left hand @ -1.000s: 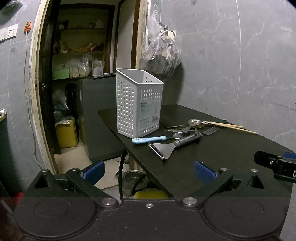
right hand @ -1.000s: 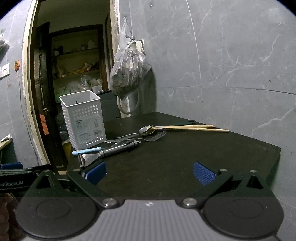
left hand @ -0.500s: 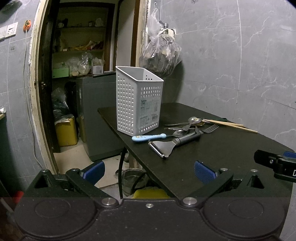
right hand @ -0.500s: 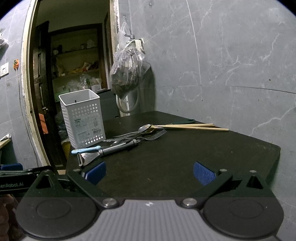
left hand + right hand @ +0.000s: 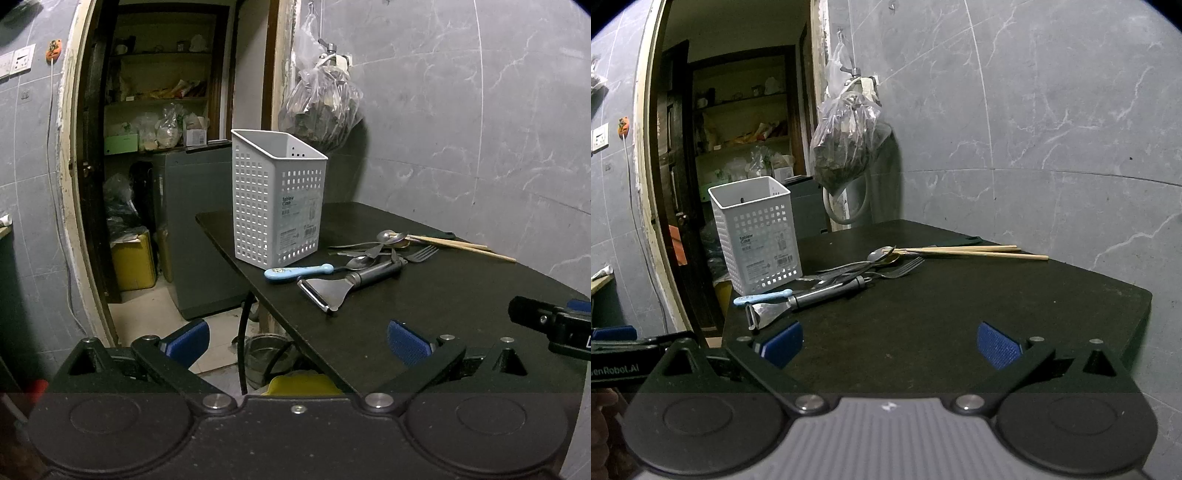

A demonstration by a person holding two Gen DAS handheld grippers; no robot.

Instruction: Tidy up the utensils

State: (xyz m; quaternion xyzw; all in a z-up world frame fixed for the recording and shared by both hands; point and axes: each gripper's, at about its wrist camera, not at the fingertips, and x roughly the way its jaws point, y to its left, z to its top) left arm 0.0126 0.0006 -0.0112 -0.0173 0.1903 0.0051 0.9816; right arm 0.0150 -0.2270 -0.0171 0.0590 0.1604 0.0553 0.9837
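Nearest the cameras, the left hand-held gripper [image 5: 297, 341] and the right hand-held gripper [image 5: 888, 343] both hover with jaws spread wide and nothing between them, at the near edge of the dark tabletop [image 5: 960, 314]. Farther in lie a peeler [image 5: 343, 284] and a blue-handled utensil [image 5: 297, 272], then a loose heap of spoons and a fork [image 5: 901, 267], with chopsticks [image 5: 975, 252] beyond. The white perforated caddy [image 5: 279, 205] stands upright near the tabletop's left edge, just beside the blue-handled utensil.
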